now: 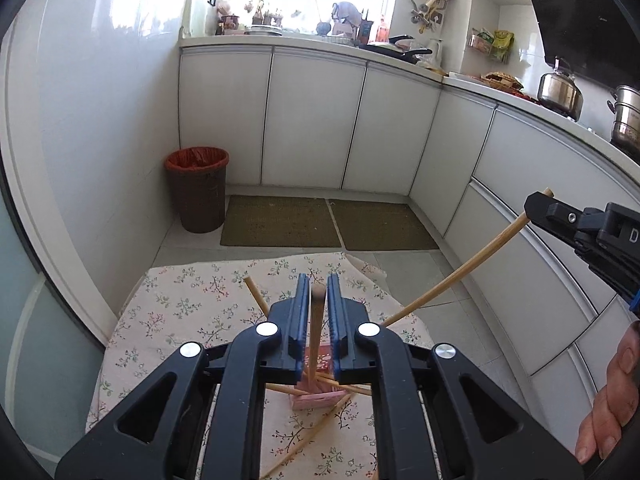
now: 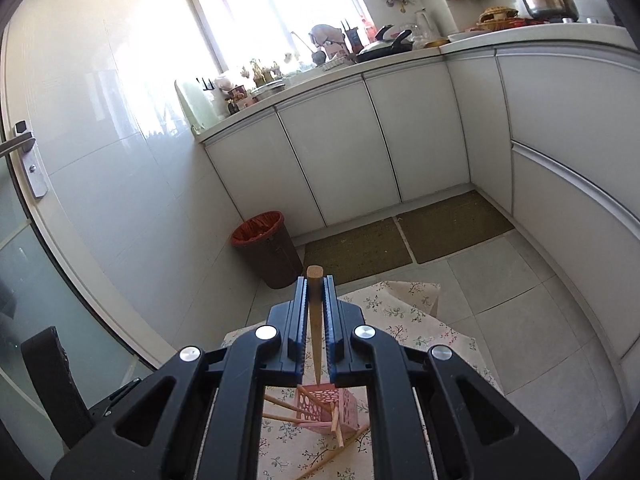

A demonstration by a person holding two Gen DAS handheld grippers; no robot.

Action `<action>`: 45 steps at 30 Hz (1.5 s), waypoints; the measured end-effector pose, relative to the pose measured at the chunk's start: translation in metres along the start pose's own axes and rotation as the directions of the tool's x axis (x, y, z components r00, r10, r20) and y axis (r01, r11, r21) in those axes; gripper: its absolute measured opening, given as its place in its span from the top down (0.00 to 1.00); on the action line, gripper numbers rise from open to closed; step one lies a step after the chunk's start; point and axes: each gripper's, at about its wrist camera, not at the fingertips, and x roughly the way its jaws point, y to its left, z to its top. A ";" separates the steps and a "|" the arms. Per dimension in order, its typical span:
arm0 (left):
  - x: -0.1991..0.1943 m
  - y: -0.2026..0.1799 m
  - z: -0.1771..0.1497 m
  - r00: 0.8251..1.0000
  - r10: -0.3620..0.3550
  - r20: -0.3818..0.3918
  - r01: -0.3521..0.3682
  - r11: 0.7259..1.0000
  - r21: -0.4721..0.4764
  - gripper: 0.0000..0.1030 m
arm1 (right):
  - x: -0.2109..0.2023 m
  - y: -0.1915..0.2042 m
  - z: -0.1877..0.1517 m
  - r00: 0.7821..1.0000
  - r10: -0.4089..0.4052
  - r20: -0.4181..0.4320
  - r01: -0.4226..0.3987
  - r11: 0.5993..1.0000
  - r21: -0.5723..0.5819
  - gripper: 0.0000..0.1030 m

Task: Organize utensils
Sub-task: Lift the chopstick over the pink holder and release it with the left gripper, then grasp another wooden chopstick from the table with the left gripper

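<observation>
Left gripper [image 1: 319,280] first: its jaws stand a little apart, and a chopstick [image 1: 317,320] runs upright through the gap without either pad clearly pressing on it (its top end is blurred). The stick's lower end drops toward the pink perforated holder [image 1: 316,398] directly below the fingers.

Over to the right gripper [image 2: 318,280]: jaws clamped tight on a second chopstick [image 2: 316,320], thick end poking up past the fingertips, thin tip aimed down at that same pink holder. From the left wrist camera this stick shows as a long pale diagonal, held near its top on the right side of the view, with a hand [image 1: 612,400] wrapped around the gripper's handle beneath.

Around the holder, several more chopsticks stick out at odd angles, one leaning off to the left [image 1: 256,296], and a loose one [image 1: 308,440] lies flat on the floral cloth [image 1: 192,312] just in front. Whether the holder stands straight or tipped, I cannot tell.

Further out: the cloth covers a low surface above a grey tiled floor. Two olive mats [image 1: 280,220] lie side by side against the white cabinets [image 1: 312,120], and a brown bin with a red liner [image 1: 198,192] sits in the corner to their left. The counter above is crowded with kitchenware under a bright window.
</observation>
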 end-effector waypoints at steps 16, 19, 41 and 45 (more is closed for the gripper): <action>-0.017 0.027 0.008 0.993 0.062 0.104 -0.052 0.995 -0.090 0.67 | 0.062 0.014 -0.032 0.995 -0.017 -0.098 0.012 0.999 -0.053 0.92; -0.016 0.028 0.007 0.992 0.086 0.093 -0.077 0.992 -0.099 0.67 | 0.065 0.018 -0.034 0.995 -0.034 -0.094 0.026 0.996 -0.084 0.89; -0.064 -0.030 -0.014 0.995 0.085 0.059 -0.092 0.988 0.124 0.09 | -0.035 -0.020 -0.067 0.981 -0.185 0.054 0.188 0.981 -0.046 0.16; -0.044 -0.041 -0.047 0.992 0.098 -0.077 -0.075 0.963 0.260 0.07 | -0.036 -0.047 -0.088 0.981 -0.194 -0.031 0.194 0.981 0.008 0.13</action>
